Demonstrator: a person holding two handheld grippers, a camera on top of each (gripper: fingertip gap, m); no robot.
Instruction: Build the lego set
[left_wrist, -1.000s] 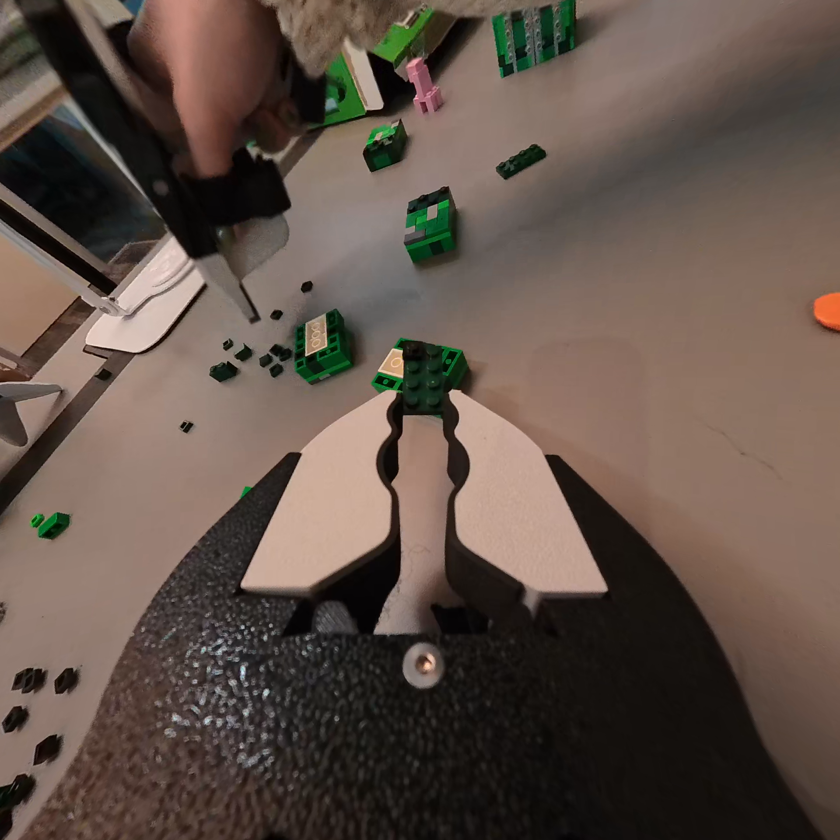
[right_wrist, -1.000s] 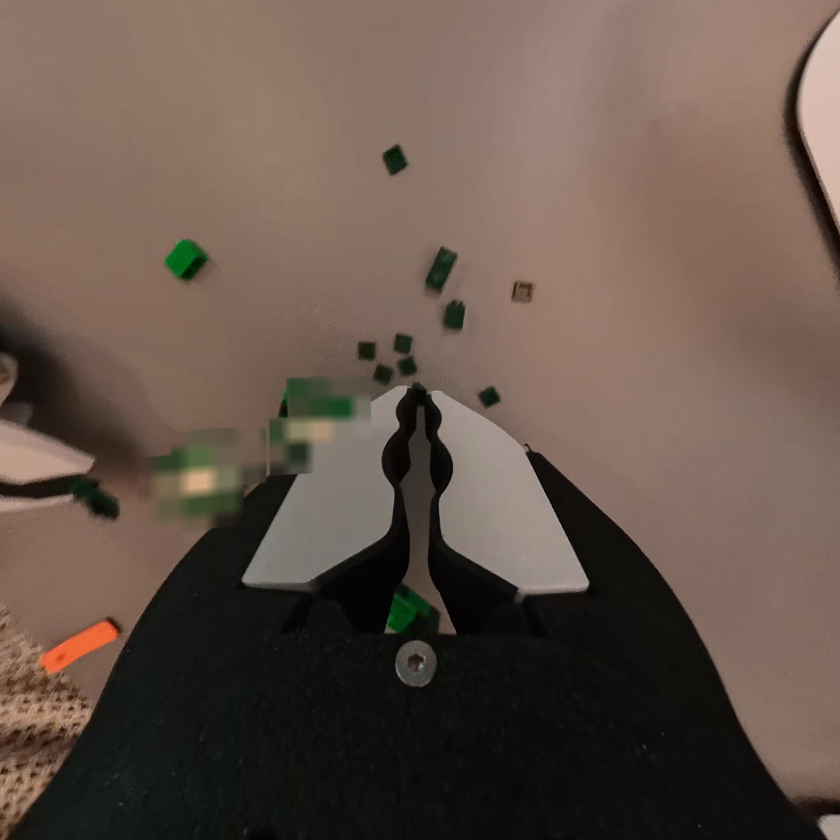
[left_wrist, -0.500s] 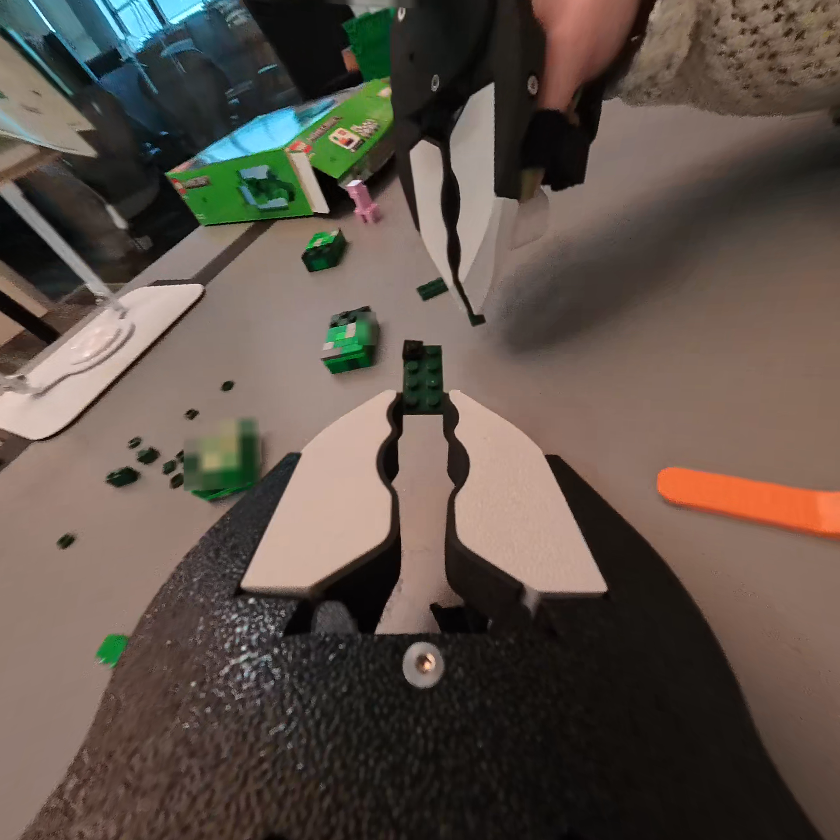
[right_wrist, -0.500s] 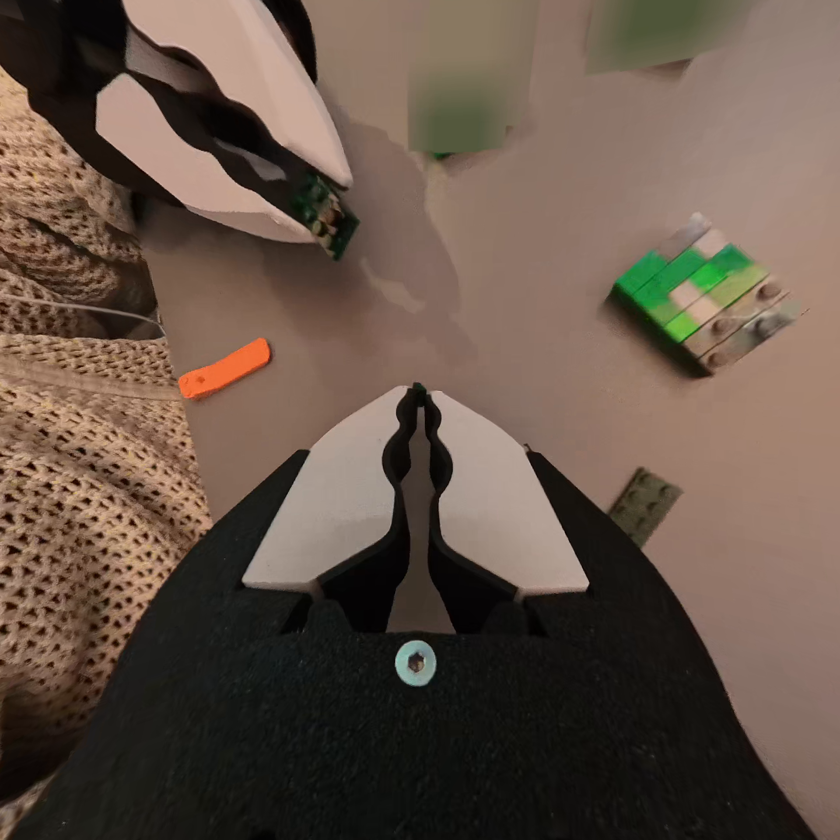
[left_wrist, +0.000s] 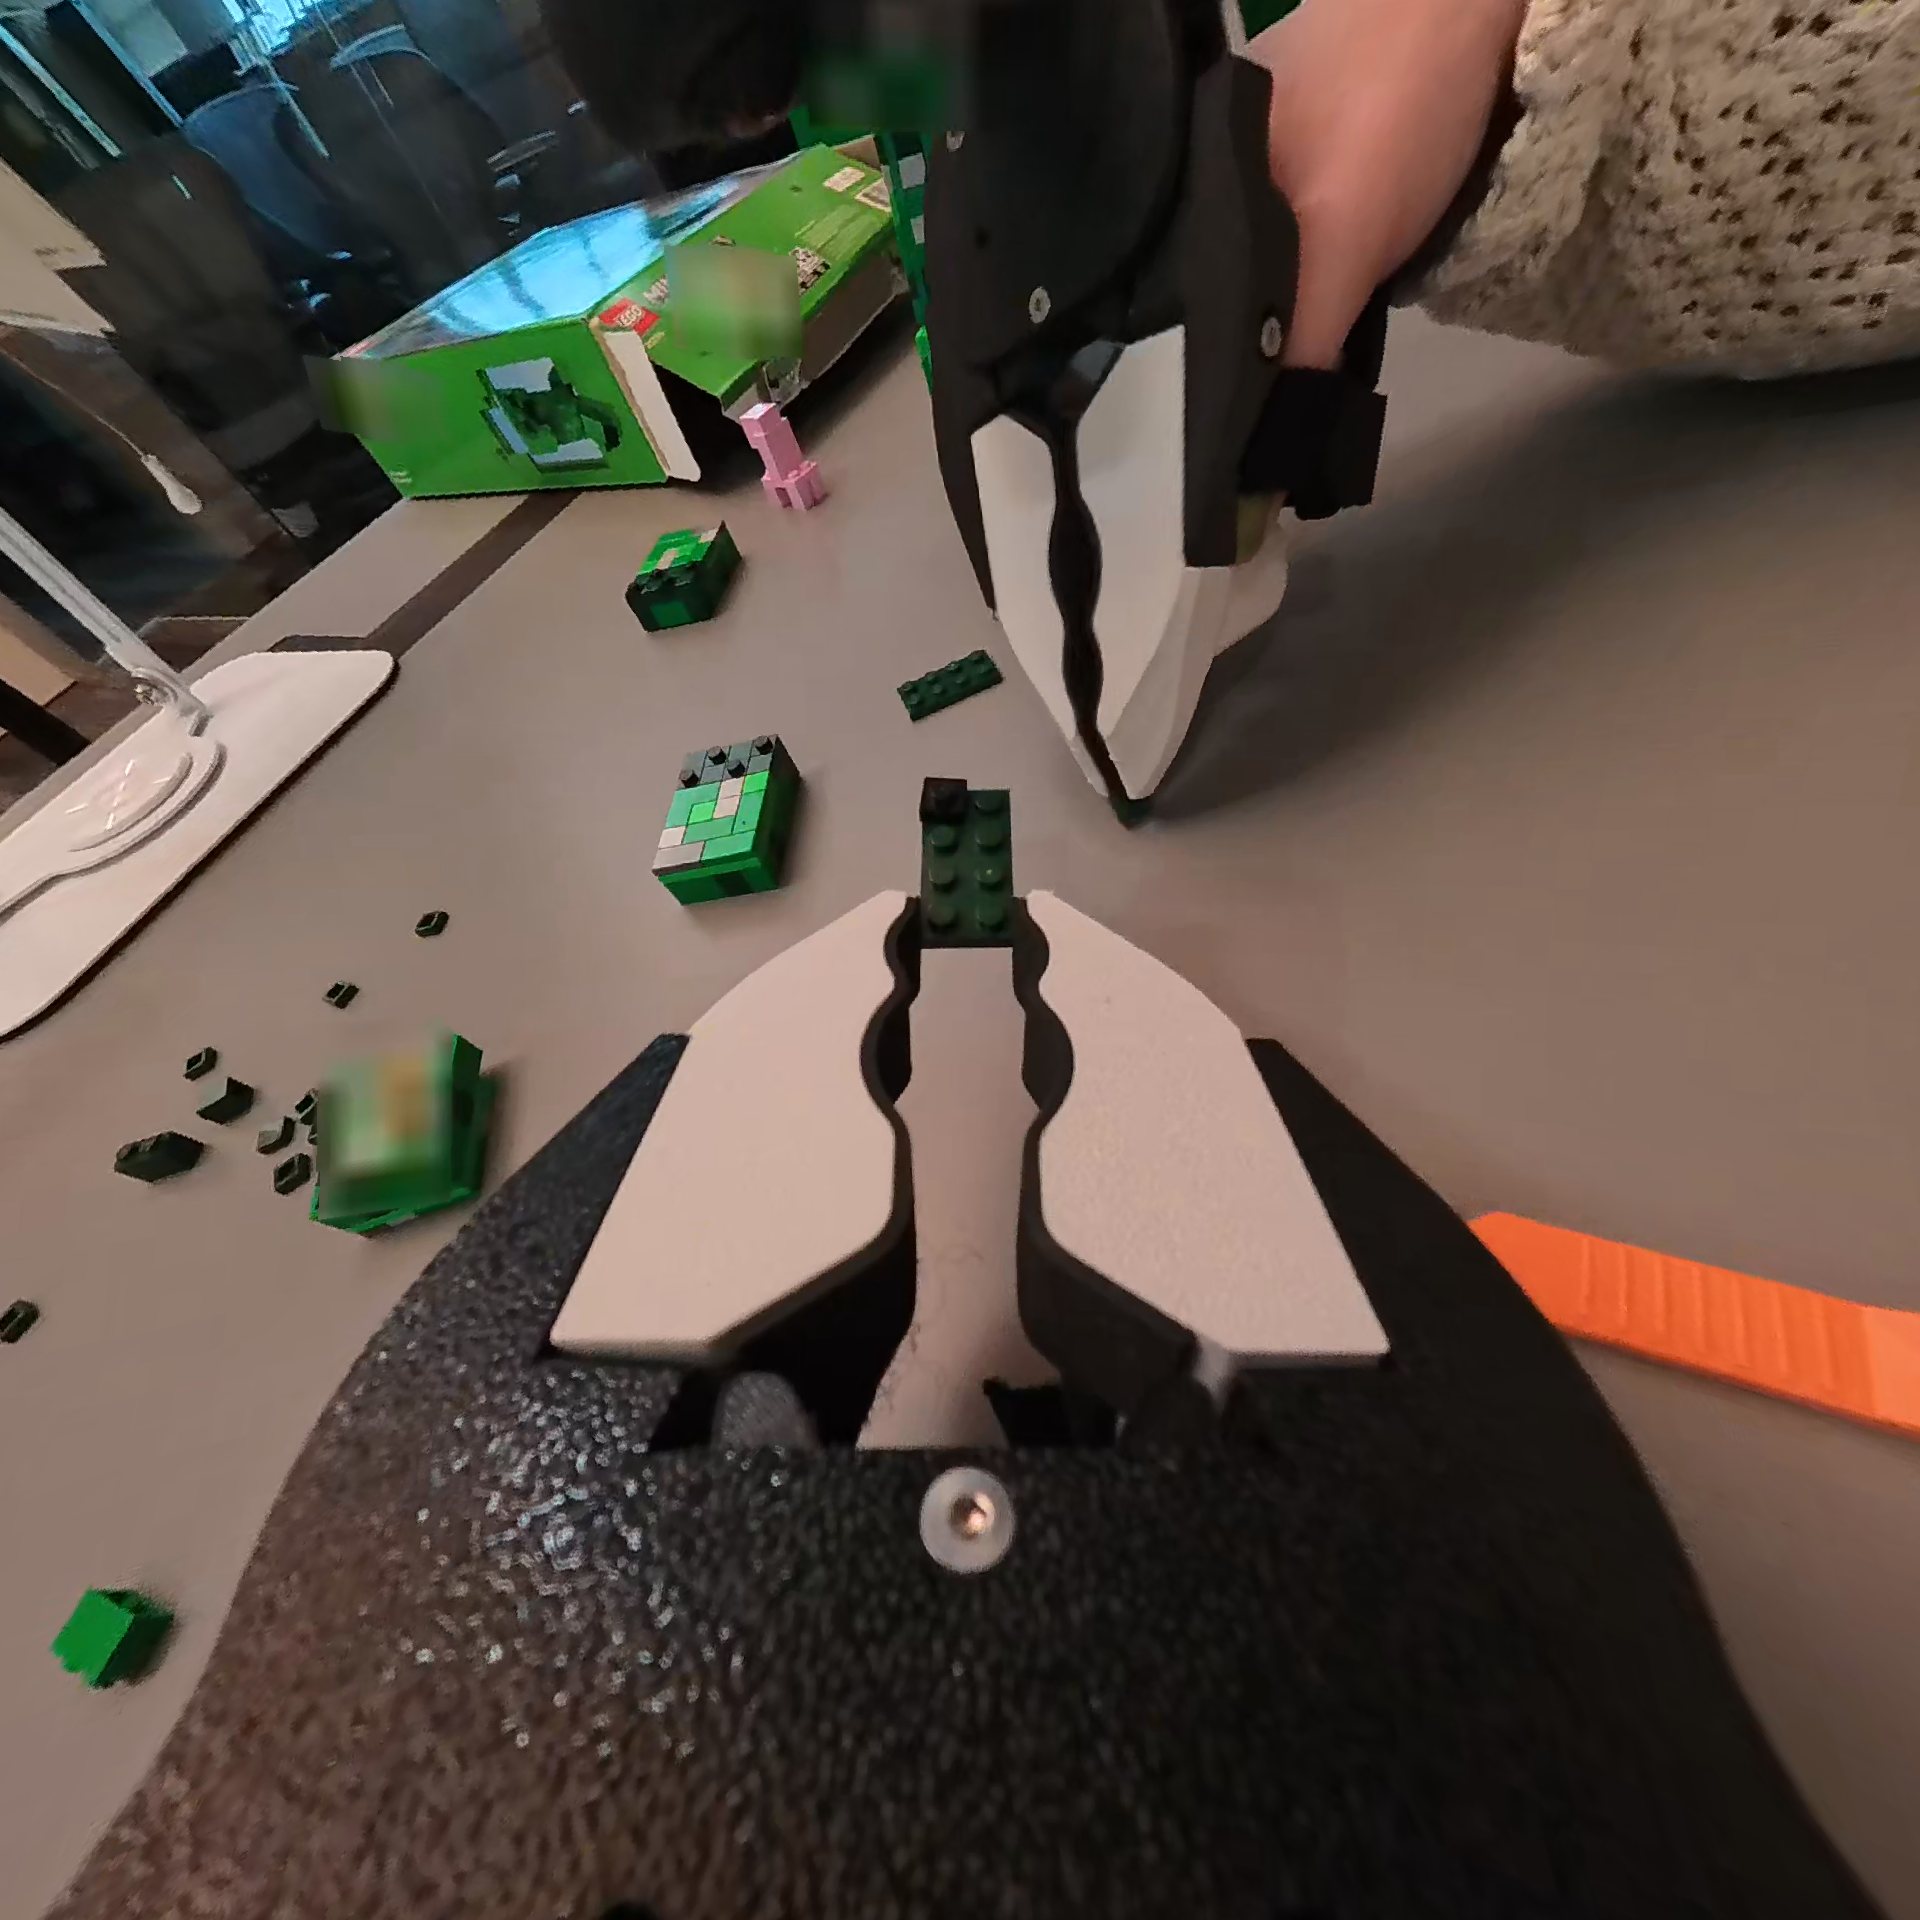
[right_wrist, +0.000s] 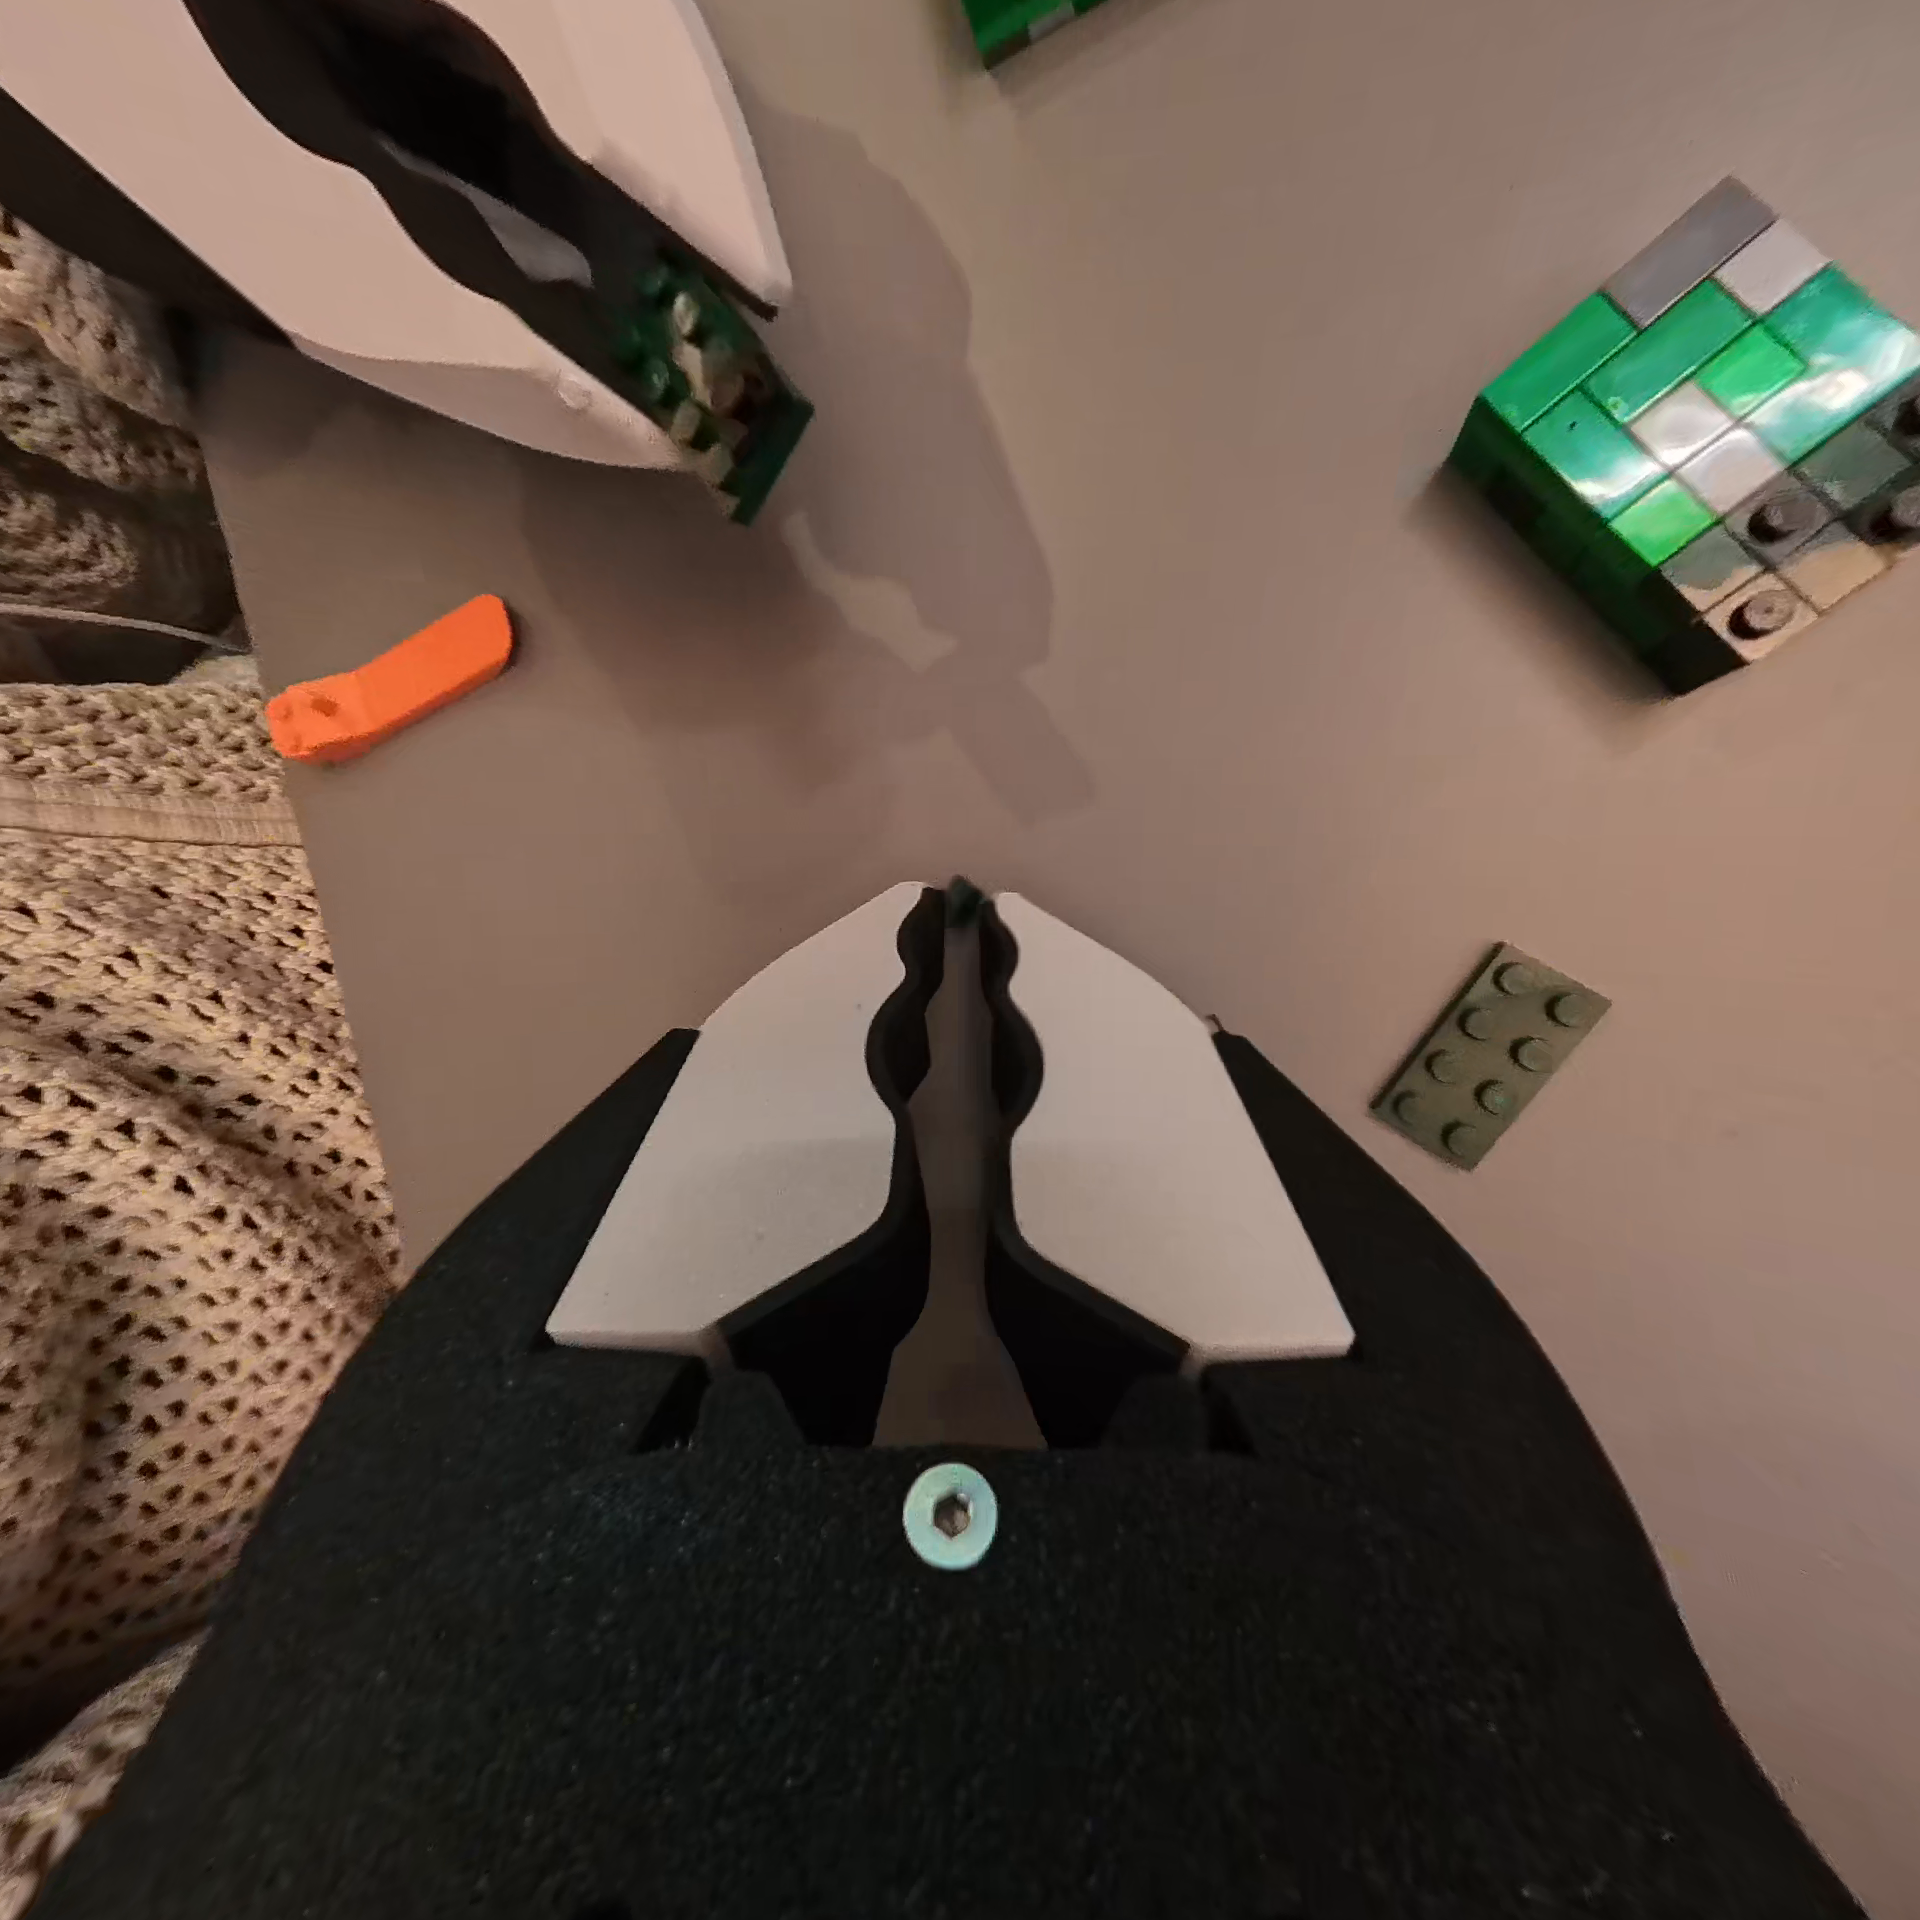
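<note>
Your bench (left_wrist: 1507, 935) is a plain grey top with the green box (left_wrist: 582, 353) lying at its far edge and the orange pry tool (left_wrist: 1704, 1340) near your left side. Between them sit part-built green blocks; the largest, a tiled cube (right_wrist: 1714, 436), lies well apart from both tools, and a loose dark plate (right_wrist: 1491, 1055) lies just beside the right gripper.

Your left gripper (left_wrist: 966, 914) has its jaws clamped on the near end of a dark green plate (left_wrist: 971, 862), which sticks out forward with a single black stud piece (left_wrist: 943, 800) on its far corner. Your right gripper (right_wrist: 961, 899) has its jaws pressed together on a tiny dark green piece (right_wrist: 961, 900), barely showing at the tips, low over the bench just beyond the plate.

The step looks like seating that tiny piece on the plate. Hold the left one level and still, as the plate is gripped at one end only and may tilt under pressure. Bring the right tips straight down over an open stud, square the piece first, then press gently.
</note>
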